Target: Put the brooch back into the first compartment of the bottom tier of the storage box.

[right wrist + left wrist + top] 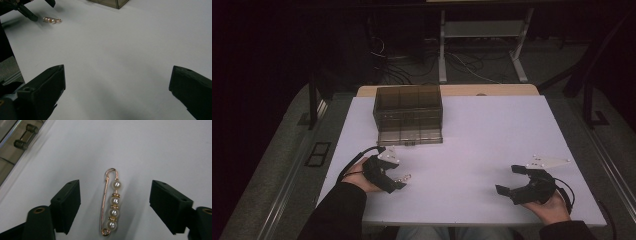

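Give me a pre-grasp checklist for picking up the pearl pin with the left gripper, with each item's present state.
1. Pearl pin lies between the jaws of the left gripper: ok.
2. Pads touching the pin: not ok; a gap shows on both sides, and the pin sits nearer the left pad.
3. Pin lies flat on the white table, lengthwise along the jaws: ok.
4. Pin clasp closed: cannot tell.
5. Right gripper is open and well apart from the pin: ok.
6. Smoky compartment box stands open-topped beyond the left gripper; whether its compartments are free: cannot tell.
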